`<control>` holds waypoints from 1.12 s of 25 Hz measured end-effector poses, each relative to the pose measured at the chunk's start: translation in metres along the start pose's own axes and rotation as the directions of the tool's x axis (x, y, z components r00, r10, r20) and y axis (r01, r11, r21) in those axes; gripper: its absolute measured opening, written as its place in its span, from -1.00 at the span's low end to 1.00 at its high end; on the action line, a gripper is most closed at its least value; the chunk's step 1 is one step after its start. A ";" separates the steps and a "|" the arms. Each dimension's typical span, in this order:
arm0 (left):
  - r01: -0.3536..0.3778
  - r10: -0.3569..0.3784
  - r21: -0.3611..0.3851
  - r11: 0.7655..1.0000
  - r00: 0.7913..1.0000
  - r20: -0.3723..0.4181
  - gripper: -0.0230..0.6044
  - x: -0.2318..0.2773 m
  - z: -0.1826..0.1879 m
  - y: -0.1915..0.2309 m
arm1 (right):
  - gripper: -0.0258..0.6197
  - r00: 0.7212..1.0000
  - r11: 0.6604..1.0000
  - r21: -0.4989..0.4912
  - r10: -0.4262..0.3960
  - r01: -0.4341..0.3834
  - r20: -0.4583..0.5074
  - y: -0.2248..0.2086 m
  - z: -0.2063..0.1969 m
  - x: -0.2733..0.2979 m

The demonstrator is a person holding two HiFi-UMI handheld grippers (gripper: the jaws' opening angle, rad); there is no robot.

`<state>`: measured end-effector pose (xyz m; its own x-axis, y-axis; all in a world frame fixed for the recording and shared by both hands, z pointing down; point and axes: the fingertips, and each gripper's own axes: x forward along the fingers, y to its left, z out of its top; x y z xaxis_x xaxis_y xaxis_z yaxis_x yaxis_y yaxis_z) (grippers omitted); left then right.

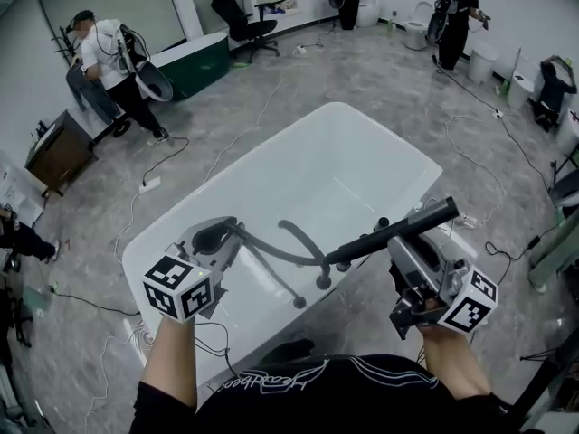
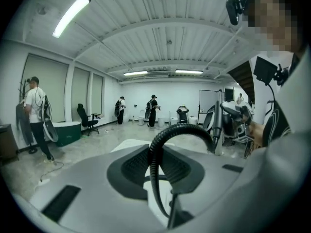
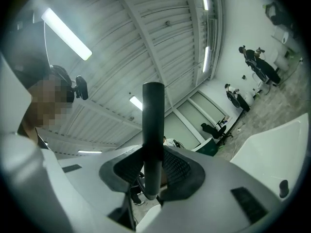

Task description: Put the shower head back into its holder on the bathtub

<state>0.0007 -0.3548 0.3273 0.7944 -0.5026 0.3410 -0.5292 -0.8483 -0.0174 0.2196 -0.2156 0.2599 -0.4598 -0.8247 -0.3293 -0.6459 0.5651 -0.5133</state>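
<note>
A white bathtub (image 1: 362, 152) lies in front of me in the head view. My right gripper (image 1: 412, 235) (image 3: 151, 171) is shut on the black stick-shaped shower head (image 1: 398, 229) (image 3: 153, 130), which slants up to the right above the tub's near rim. My left gripper (image 1: 222, 236) (image 2: 155, 166) is shut on the ribbed black hose (image 1: 271, 251) (image 2: 170, 135), which arcs across to the shower head's lower end. A curved black spout (image 1: 303, 238) and two small black fittings (image 1: 322, 283) stand on the near rim between the grippers. Which fitting is the holder I cannot tell.
Cables (image 1: 136, 188) trail over the grey floor around the tub. A dark green tub (image 1: 194, 61) and an office chair (image 1: 240, 21) stand at the back left, toilets (image 1: 421, 30) at the back right. Several people stand about the room.
</note>
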 end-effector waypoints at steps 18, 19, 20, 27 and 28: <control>0.011 -0.070 -0.295 0.955 0.979 -0.191 -0.72 0.048 -0.182 -0.048 | -0.54 0.977 0.988 0.045 -0.138 0.147 -0.161 -0.035 -0.059 -0.040; 0.007 -0.072 -0.300 0.954 0.976 -0.206 -0.72 0.050 -0.191 -0.051 | -0.54 0.977 0.988 0.046 -0.139 0.149 -0.163 -0.034 -0.061 -0.043; 0.006 -0.077 -0.303 0.953 0.972 -0.222 -0.72 0.053 -0.200 -0.054 | -0.54 0.976 0.988 0.046 -0.141 0.150 -0.167 -0.033 -0.063 -0.045; 0.025 -0.141 -0.349 0.937 0.939 -0.313 -0.72 0.069 -0.262 -0.087 | -0.54 0.964 0.987 0.023 -0.147 0.156 -0.220 -0.021 -0.080 -0.061; 0.026 -0.148 -0.354 0.935 0.935 -0.324 -0.72 0.070 -0.269 -0.091 | -0.54 0.963 0.987 0.024 -0.147 0.156 -0.228 -0.019 -0.083 -0.062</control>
<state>0.0239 -0.2682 0.6059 0.7243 -0.2903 0.6254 -0.5799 -0.7472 0.3247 0.2101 -0.1731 0.3559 -0.4866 -0.8715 -0.0612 -0.6951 0.4287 -0.5771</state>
